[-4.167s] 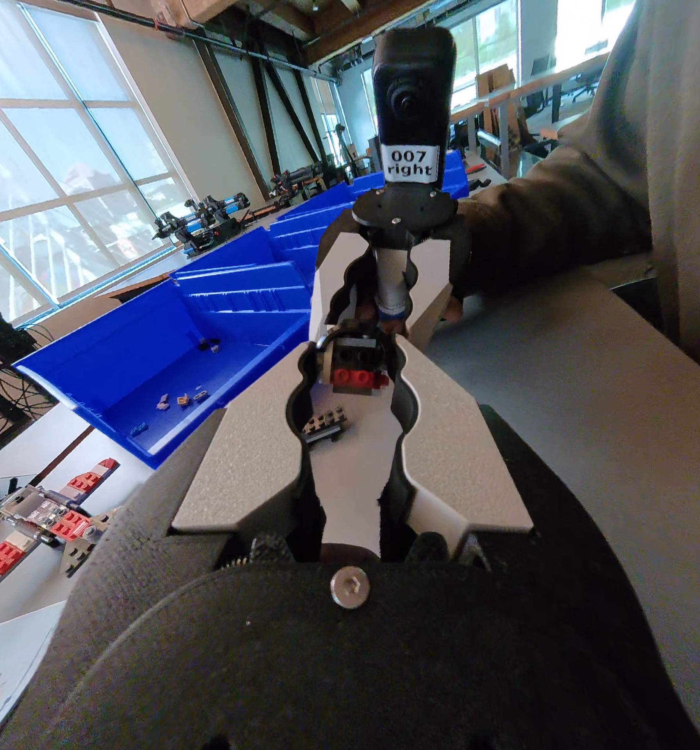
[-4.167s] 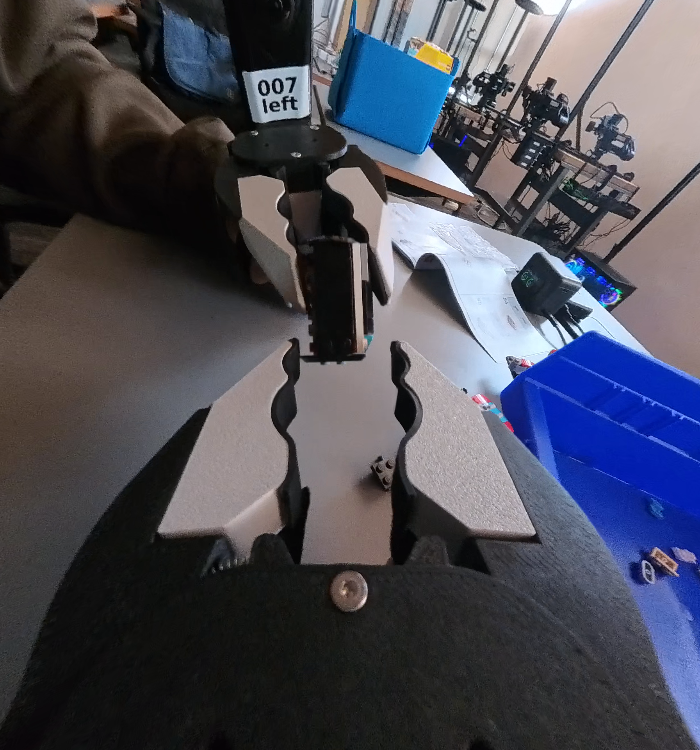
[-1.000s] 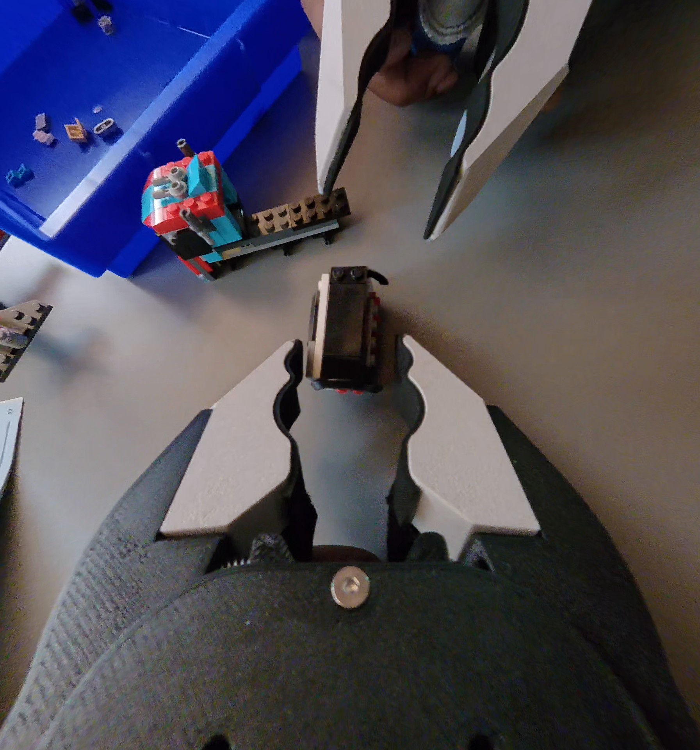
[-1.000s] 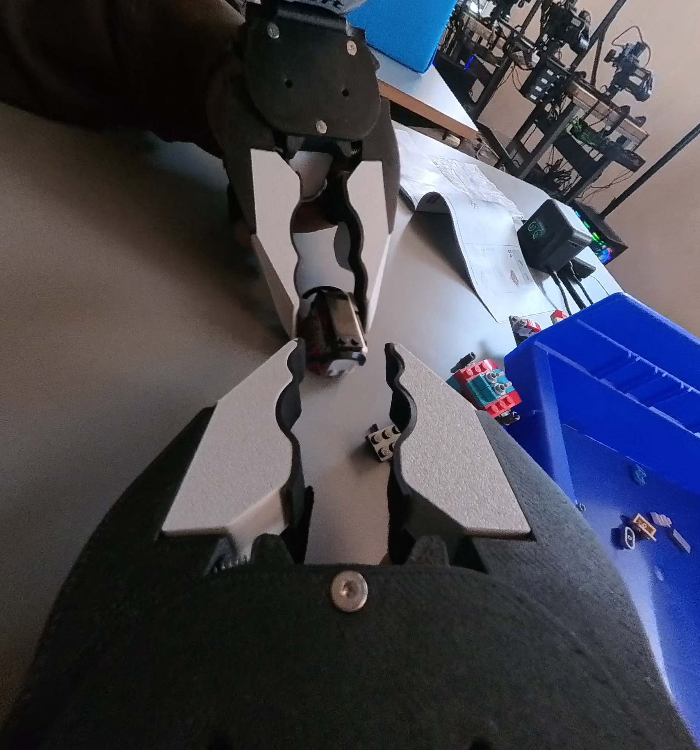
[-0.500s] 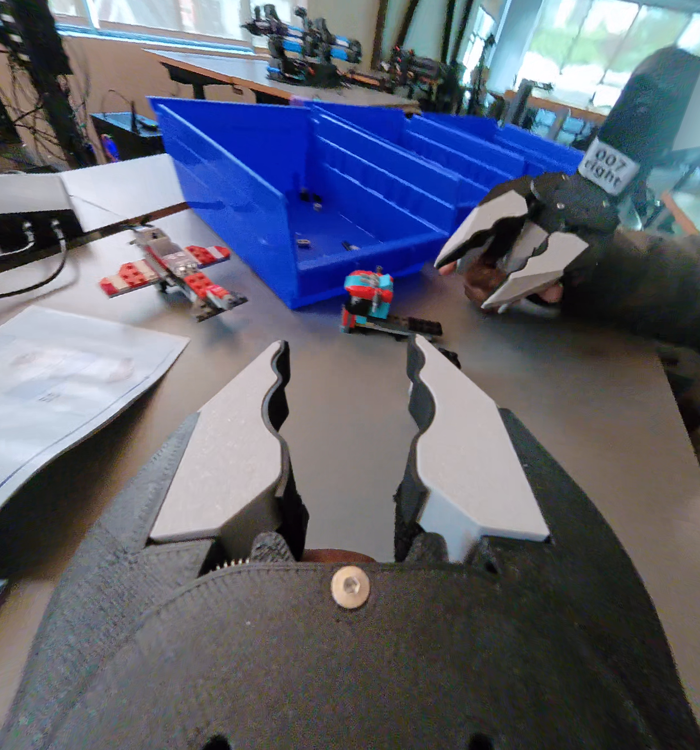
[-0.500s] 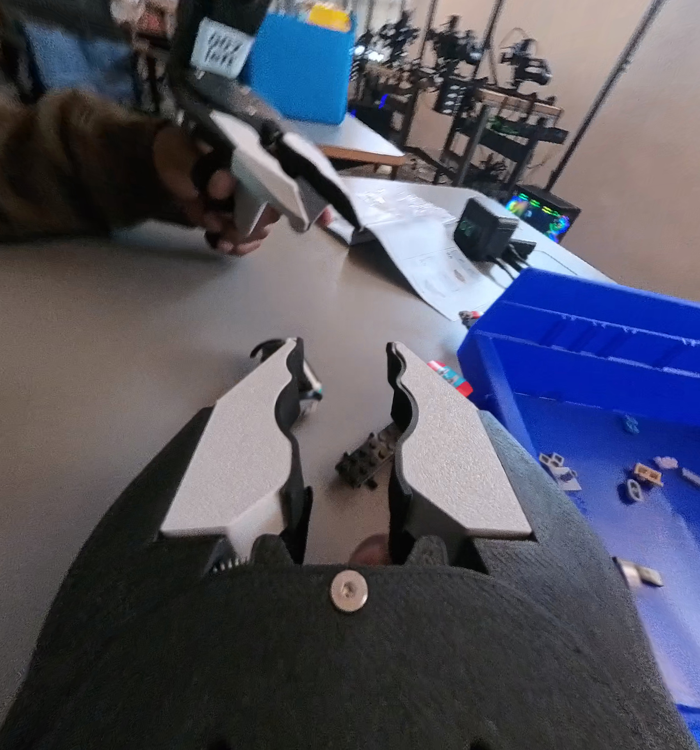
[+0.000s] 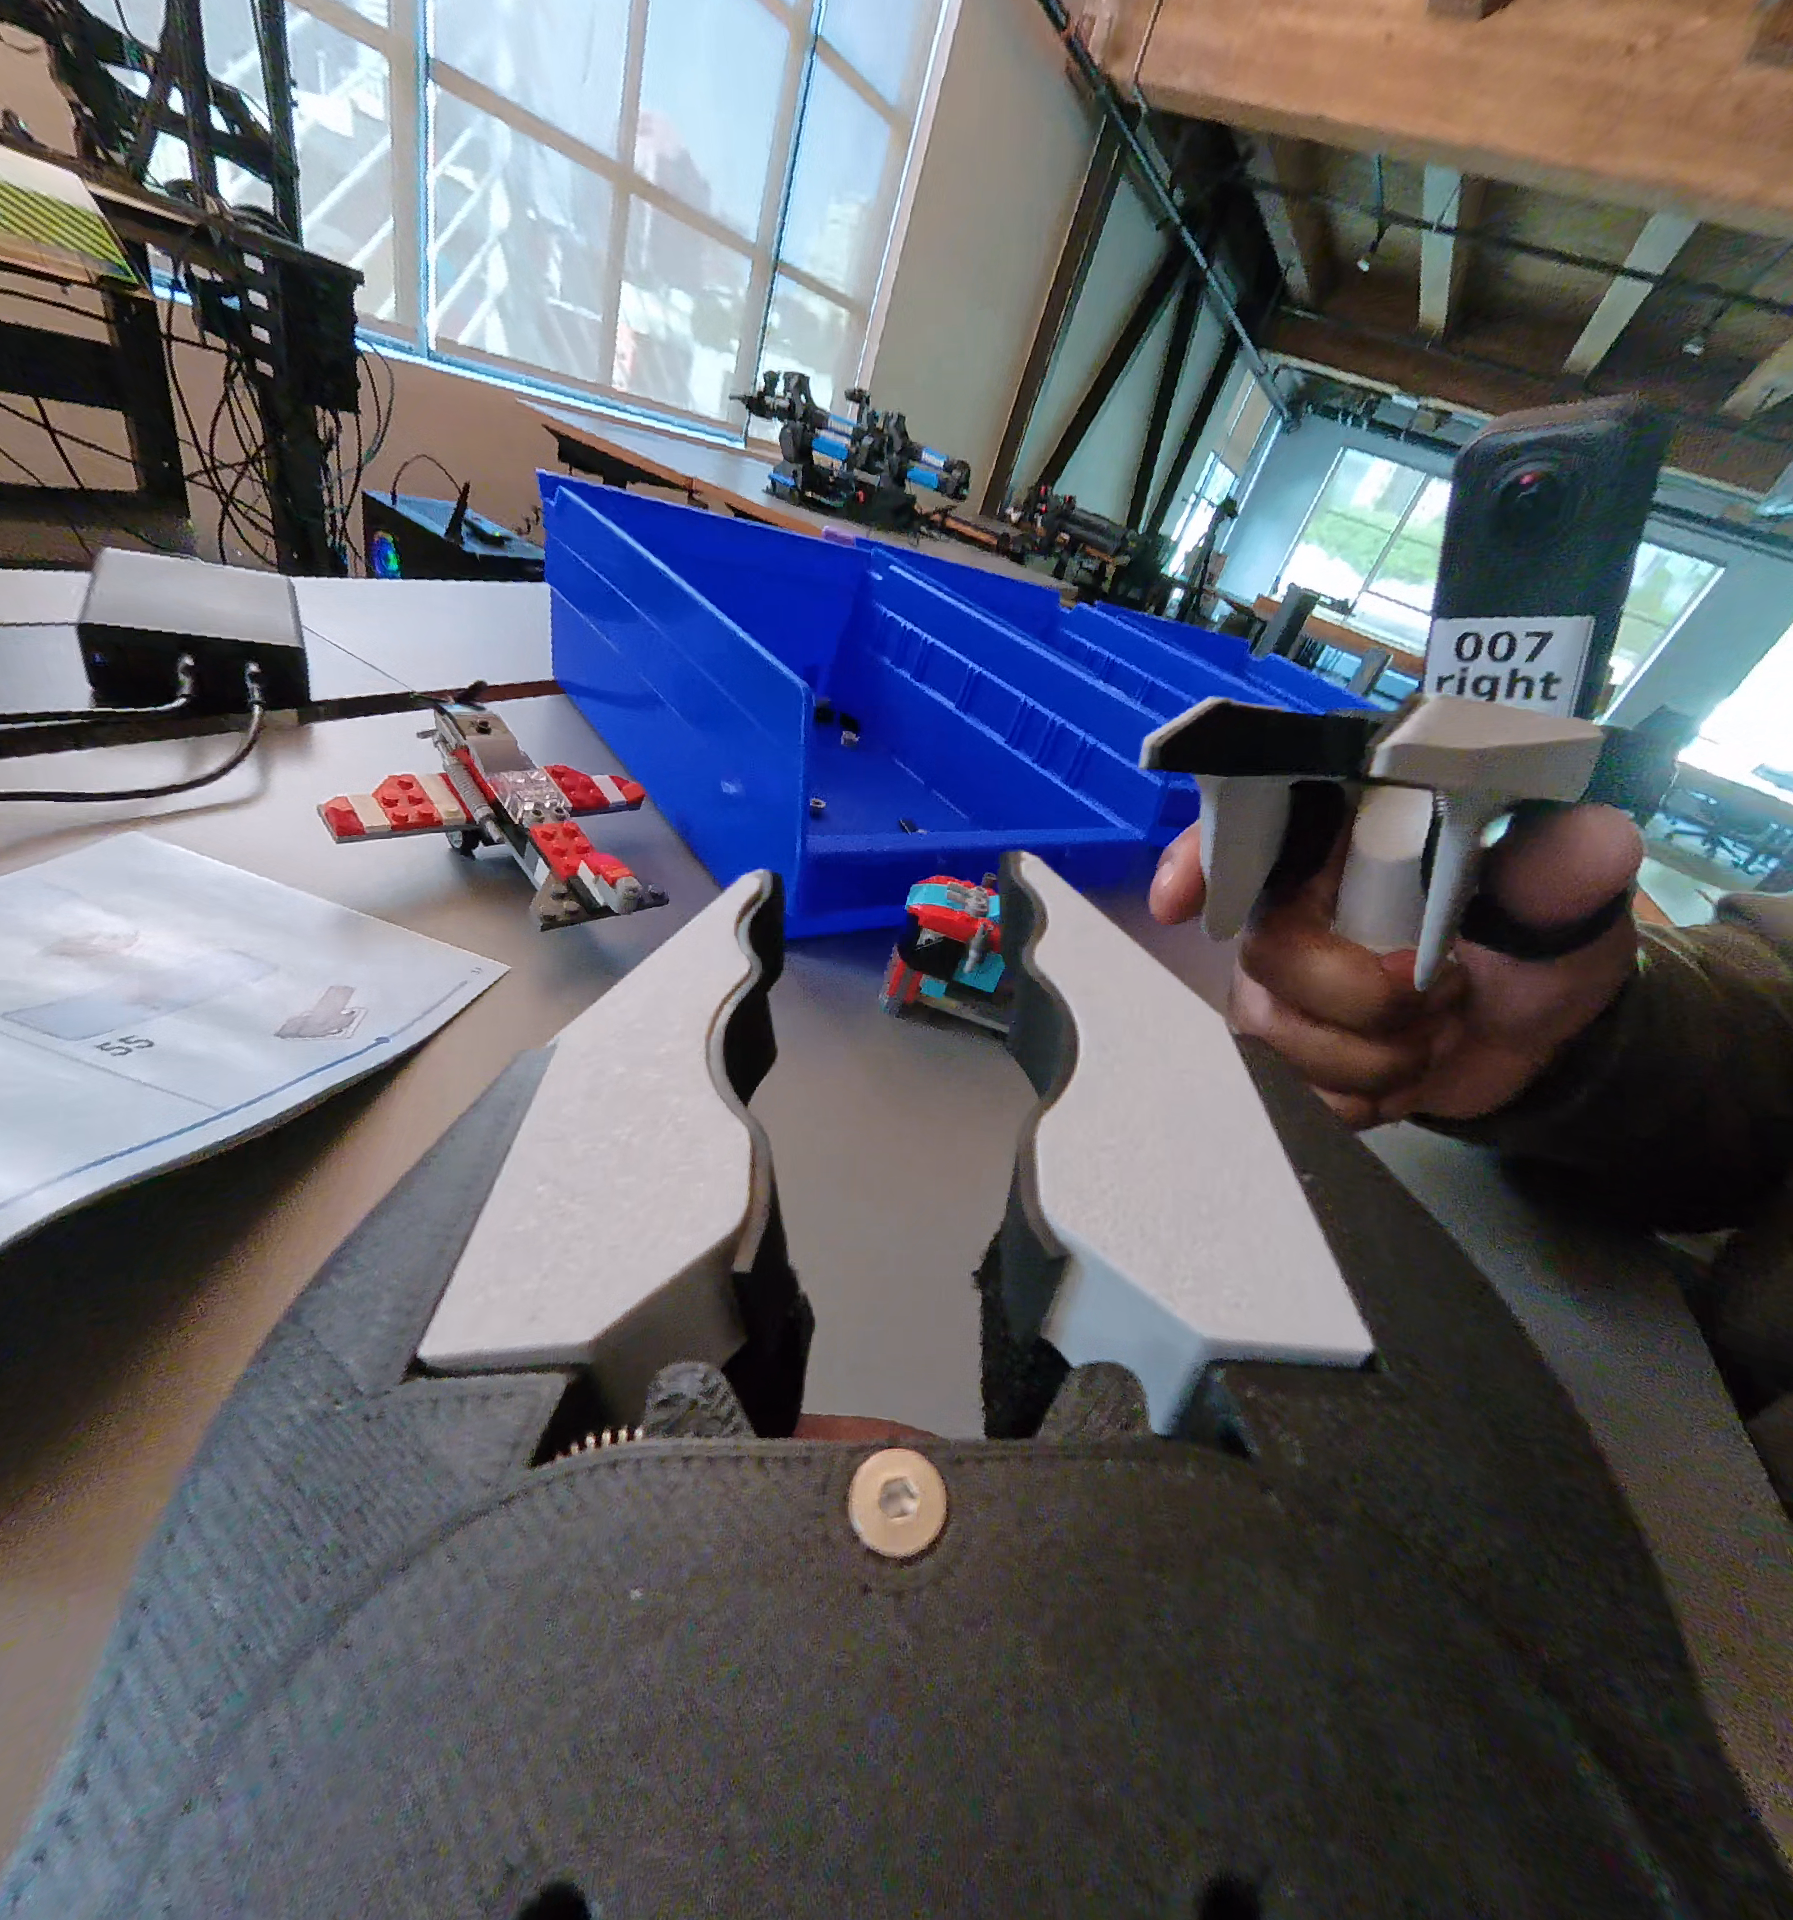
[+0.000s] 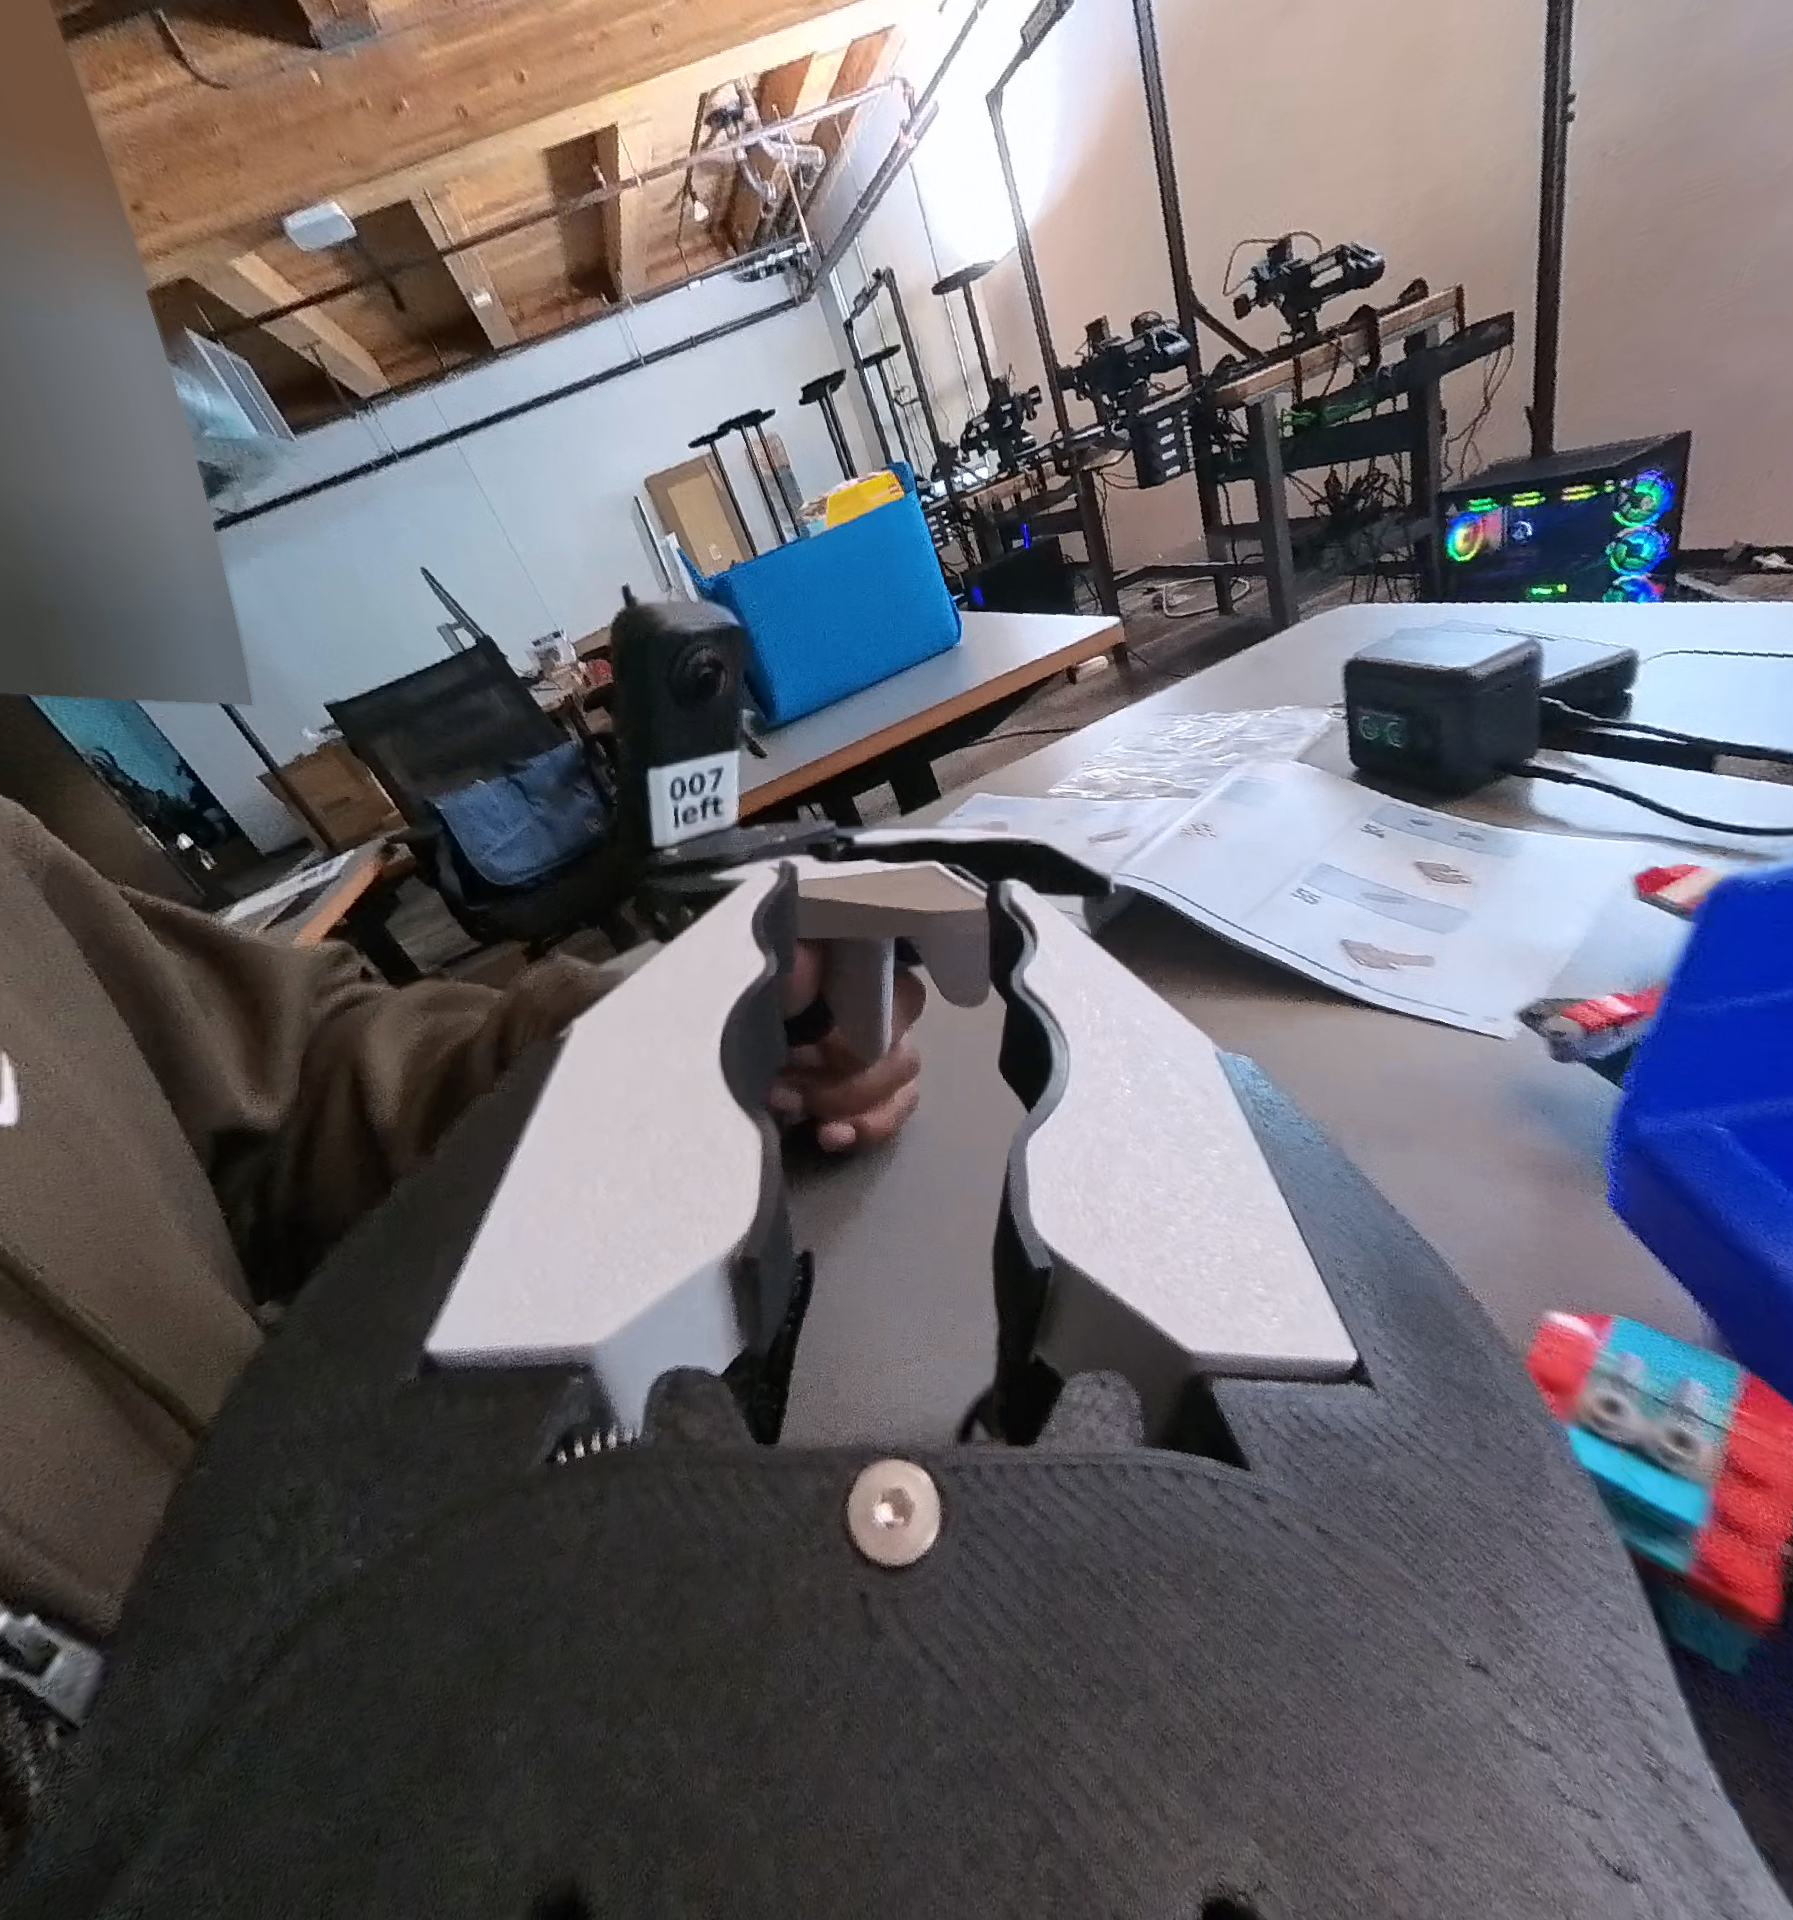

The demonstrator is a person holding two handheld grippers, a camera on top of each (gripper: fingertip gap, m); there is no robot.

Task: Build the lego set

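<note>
The left gripper (image 7: 887, 914) hangs over the grey worktop (image 7: 871, 1164) with its fingers (image 7: 653, 1122) apart and nothing between them but bare surface. Just past its right fingertip stands a small red and teal brick model (image 7: 949, 951), partly hidden behind that finger and not touched by it. Right behind the model is the front wall of a blue bin (image 7: 726, 748), with a few tiny parts scattered on its floor. To the left lies an open booklet (image 7: 144, 1018), and beyond it a red and white brick plane (image 7: 502, 805) rests on the worktop. Farther back sits a black box (image 7: 191, 634) with cables.

The right gripper (image 8: 887, 904) is also held above the worktop, its fingers (image 8: 1131, 1132) parted and gripping nothing. In its own view the brick model (image 8: 1671, 1475) stands low at the right, beside the gripper body and next to the blue bin (image 8: 1765, 1091). Ahead of its fingertips the left gripper shows side-on, held in a hand (image 8: 850, 1081) with a brown sleeve (image 8: 279, 1018). In the left view the right gripper shows at the right, held level in a hand (image 7: 1391, 997) near the bin's corner.
</note>
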